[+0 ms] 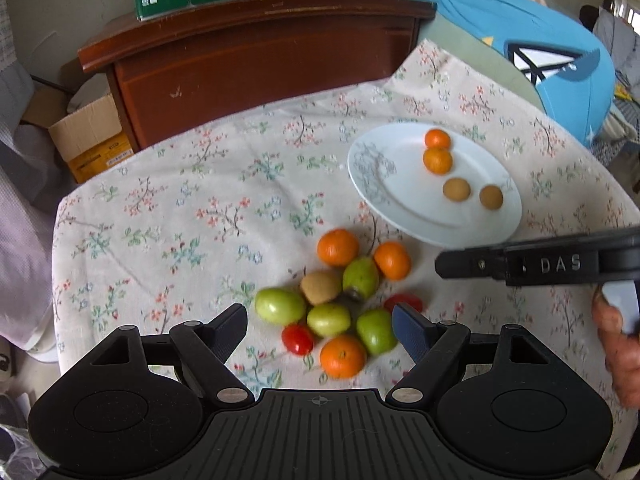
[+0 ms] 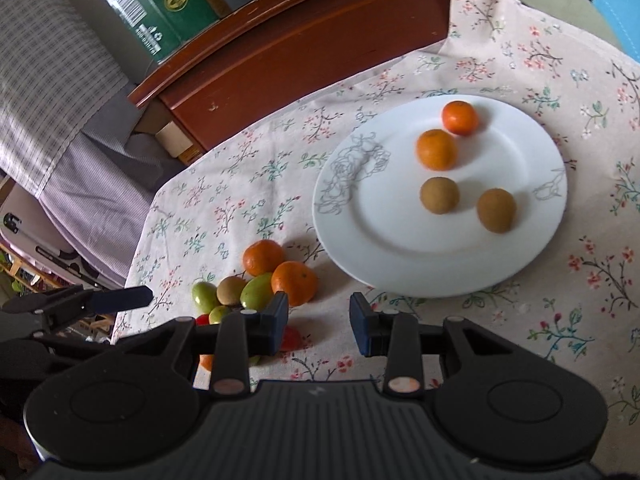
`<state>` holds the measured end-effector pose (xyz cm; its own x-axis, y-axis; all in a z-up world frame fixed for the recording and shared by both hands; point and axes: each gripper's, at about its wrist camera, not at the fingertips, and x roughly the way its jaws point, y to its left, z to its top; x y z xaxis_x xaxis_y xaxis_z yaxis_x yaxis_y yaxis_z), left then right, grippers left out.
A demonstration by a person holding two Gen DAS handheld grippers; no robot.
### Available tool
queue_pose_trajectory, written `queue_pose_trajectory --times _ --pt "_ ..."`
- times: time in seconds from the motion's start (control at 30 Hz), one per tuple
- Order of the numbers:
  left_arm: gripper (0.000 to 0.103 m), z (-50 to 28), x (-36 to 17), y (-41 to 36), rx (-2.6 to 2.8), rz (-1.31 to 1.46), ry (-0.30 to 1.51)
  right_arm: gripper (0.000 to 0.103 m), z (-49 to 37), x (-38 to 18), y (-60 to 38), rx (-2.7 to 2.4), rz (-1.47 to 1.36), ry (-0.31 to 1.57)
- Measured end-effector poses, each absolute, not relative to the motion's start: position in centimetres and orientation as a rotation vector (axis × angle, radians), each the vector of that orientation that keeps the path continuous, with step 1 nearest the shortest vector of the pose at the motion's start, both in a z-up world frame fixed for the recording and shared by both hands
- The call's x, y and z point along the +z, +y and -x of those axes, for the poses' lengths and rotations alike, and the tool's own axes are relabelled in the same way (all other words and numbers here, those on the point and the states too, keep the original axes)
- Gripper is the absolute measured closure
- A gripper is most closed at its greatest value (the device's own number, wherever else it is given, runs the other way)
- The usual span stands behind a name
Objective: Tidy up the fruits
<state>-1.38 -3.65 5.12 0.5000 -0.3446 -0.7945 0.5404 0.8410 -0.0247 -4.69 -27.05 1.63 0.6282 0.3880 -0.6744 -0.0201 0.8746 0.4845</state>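
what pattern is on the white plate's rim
A grey line-drawn flower sketch on the plate, clearest in the right wrist view.

A floral tablecloth (image 1: 208, 200) covers the worktop. On it sits a white plate (image 2: 400, 256), and just beside the plate lies a loose cluster of fruit: three oranges (image 1: 338, 246), a kiwi (image 1: 321, 287), four green fruits (image 1: 280, 305) and small red tomatoes (image 1: 297, 339), mostly touching one another.
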Motion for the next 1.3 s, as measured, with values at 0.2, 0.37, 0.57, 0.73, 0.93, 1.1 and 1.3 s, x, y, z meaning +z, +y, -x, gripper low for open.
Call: queue_pose_trajectory --times 0.2,0.37,0.57,0.73,0.93,1.1,1.3 --pt "0.022 2.5 4.3 -3.6 -0.569 -0.273 0.905 0.068 4.8 1.5 -26.2 0.273 -0.422 0.868" --pt "0.022 3.3 3.5 -3.7 -0.591 -0.3 0.901 0.068 5.0 1.4 -25.2 0.312 -0.374 0.867" --pt "0.025 3.9 2.8 -3.8 -0.626 -0.327 0.865 0.068 5.2 1.2 -23.8 0.364 -0.278 0.865" --pt "0.034 3.7 2.2 -3.6 -0.665 -0.305 0.872 0.068 5.4 1.0 -23.1 0.39 -0.201 0.866" --pt "0.049 3.4 1.2 -3.8 -0.671 -0.312 0.905 0.068 5.5 0.4 -22.1 0.412 -0.108 0.864" --pt "0.052 3.0 1.0 -3.8 -0.67 -0.301 0.909 0.068 5.2 0.1 -21.7 0.409 -0.062 0.846" --pt "0.053 2.9 0.9 -4.2 -0.674 -0.309 0.901 0.068 4.9 0.0 -21.5 0.406 -0.056 0.833"
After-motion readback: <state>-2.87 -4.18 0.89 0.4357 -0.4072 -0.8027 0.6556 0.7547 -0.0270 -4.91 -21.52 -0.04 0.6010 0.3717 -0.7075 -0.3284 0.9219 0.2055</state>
